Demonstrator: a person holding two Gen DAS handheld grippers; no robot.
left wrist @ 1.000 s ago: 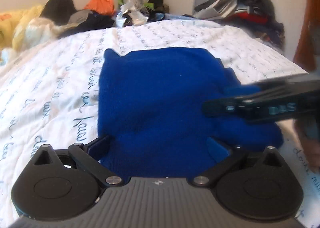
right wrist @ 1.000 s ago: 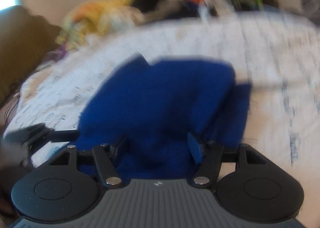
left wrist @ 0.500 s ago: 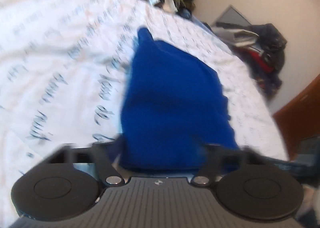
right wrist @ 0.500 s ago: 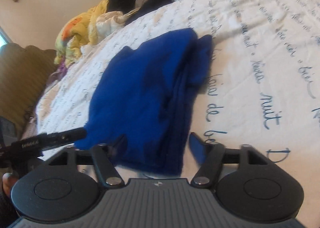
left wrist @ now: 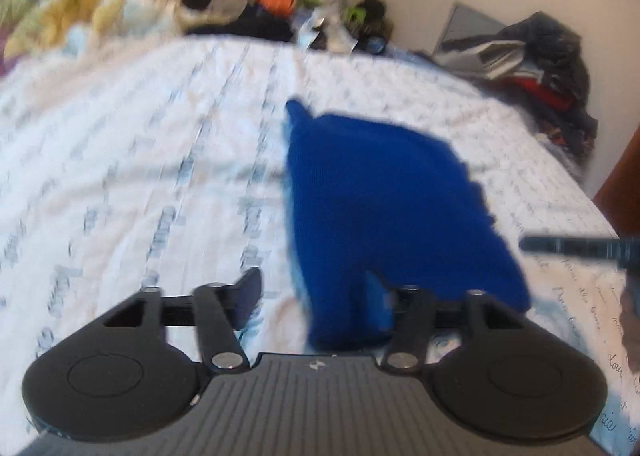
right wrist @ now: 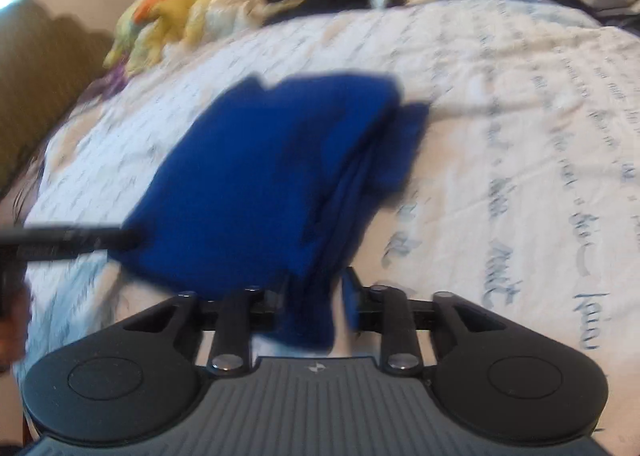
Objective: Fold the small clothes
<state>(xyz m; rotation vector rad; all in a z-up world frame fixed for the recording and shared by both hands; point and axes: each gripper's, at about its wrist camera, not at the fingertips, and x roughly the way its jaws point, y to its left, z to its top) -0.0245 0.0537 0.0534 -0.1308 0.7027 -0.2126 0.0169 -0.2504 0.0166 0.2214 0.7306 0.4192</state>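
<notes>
A folded blue garment (left wrist: 384,199) lies on the white bedspread with script print (left wrist: 140,175). My left gripper (left wrist: 316,296) is open at the garment's near edge, its right finger against the cloth and its left finger over bare bedspread. In the right wrist view the garment (right wrist: 260,175) lies to the left of middle. My right gripper (right wrist: 312,296) is narrowly open with the garment's near right corner lying between its fingers. Each gripper shows as a dark bar at the edge of the other's view. Both views are blurred.
A heap of yellow, orange and black clothes (left wrist: 120,3) lies along the bed's far edge. Dark clothes (left wrist: 540,67) are piled at the far right by the wall. A brown headboard (right wrist: 40,87) stands at the left in the right wrist view.
My left gripper has shifted left, so the garment now sits right of middle in its view. My right gripper's fingers have narrowed around the garment's near right corner. The garment stays folded on the bed.
</notes>
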